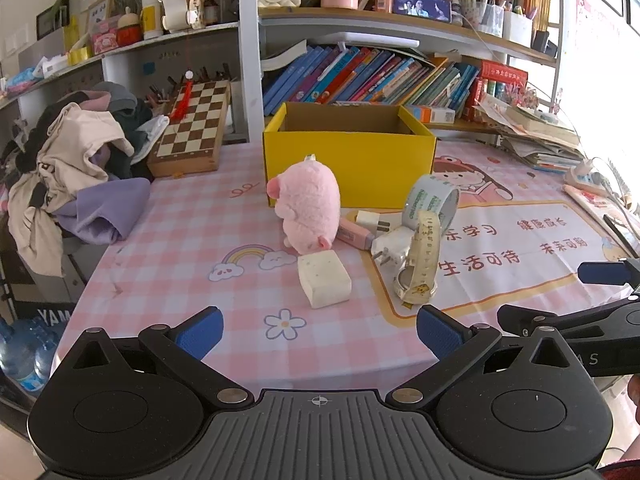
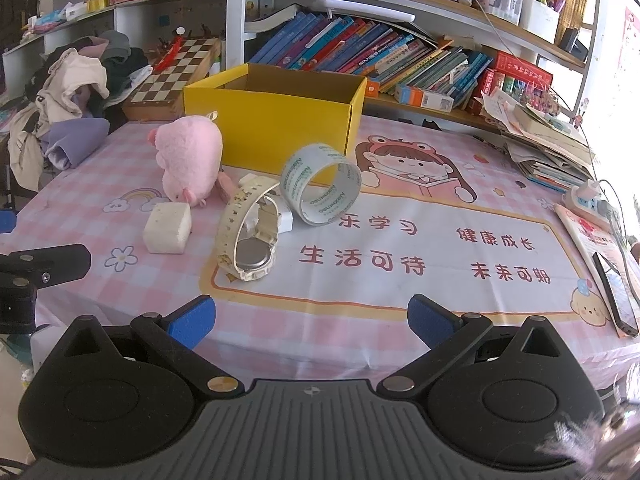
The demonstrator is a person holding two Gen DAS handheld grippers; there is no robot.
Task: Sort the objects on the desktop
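Note:
An open yellow box [image 1: 348, 160] [image 2: 276, 128] stands at the back of the pink checked tablecloth. In front of it lie a pink plush pig [image 1: 306, 204] [image 2: 190, 156], a cream eraser block [image 1: 324, 278] [image 2: 168, 228], a cream wristwatch [image 1: 418, 268] [image 2: 248, 236], a tape roll [image 1: 430, 200] [image 2: 320, 188], a white plug adapter [image 1: 390, 244] and a pink marker [image 1: 354, 232]. My left gripper [image 1: 320, 336] is open and empty, near the table's front edge before the eraser. My right gripper [image 2: 312, 320] is open and empty, before the watch.
A pile of clothes [image 1: 76, 168] and a chessboard case [image 1: 192, 124] sit at the left. Bookshelves [image 1: 380, 76] fill the back. Stacked papers [image 2: 548, 140], a power strip [image 2: 588, 200] and a phone [image 2: 616, 296] lie at the right.

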